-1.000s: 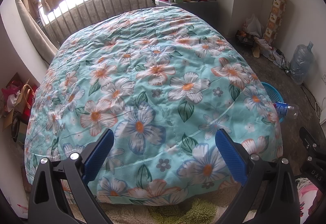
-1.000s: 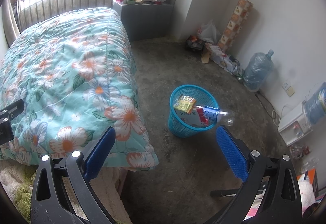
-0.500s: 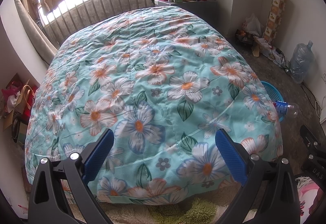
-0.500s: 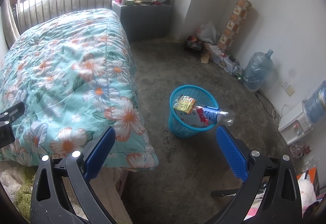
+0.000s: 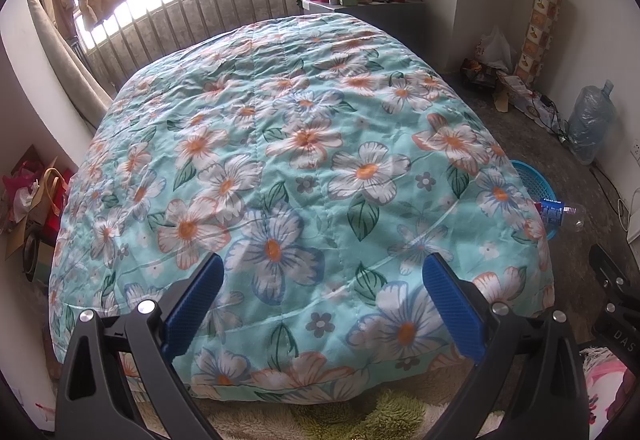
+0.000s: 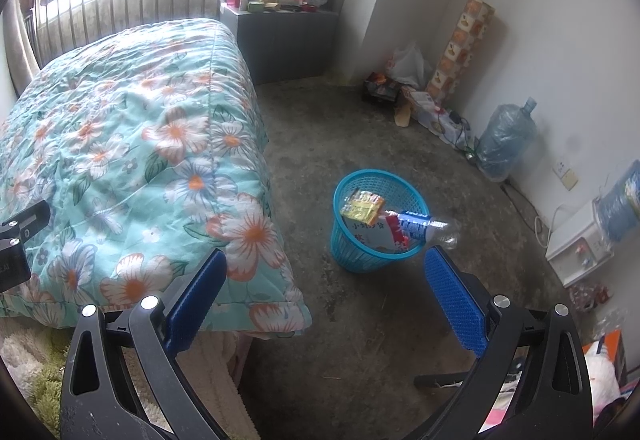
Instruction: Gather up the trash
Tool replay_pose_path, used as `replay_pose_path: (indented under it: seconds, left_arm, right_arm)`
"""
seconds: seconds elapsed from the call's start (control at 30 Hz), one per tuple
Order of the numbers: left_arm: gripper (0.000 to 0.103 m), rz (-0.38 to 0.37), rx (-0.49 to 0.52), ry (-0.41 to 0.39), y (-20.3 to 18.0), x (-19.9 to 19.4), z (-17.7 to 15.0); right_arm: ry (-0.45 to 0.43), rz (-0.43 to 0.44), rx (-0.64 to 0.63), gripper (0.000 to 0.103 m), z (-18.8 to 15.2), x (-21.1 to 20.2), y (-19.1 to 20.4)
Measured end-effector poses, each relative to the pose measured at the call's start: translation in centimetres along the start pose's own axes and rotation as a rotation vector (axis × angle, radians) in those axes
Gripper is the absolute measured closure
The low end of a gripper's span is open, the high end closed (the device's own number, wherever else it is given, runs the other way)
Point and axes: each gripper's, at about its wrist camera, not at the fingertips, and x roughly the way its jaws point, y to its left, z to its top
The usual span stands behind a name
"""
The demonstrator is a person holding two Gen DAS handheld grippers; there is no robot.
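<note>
Trash basket (image 6: 376, 228) shows its contents only from the right; both grippers' fingers spread, empty.

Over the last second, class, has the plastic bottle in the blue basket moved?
No. In the right wrist view the plastic bottle lies across the rim of the blue basket just as before, neck pointing toward the wall.

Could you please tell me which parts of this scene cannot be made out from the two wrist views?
- Blue mesh plastic basket: left wrist view, mostly hidden behind the floral quilt.
- Basket's bottom: right wrist view, covered by the yellow snack wrapper, the white printed packet and the clear plastic bottle.
- Items on the grey cabinet: both views, too small.
- Window: overexposed.
</note>
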Motion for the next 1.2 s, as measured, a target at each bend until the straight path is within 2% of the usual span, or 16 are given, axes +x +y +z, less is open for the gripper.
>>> replay_pose_path:
  seconds: [1.2]
  left_arm:
    - [0.005, -0.004, 0.003, 0.006, -0.11, 0.08, -0.16]
  right_arm:
    - [-0.003, 0.003, 0.005, 0.008, 0.18, -0.21, 0.86]
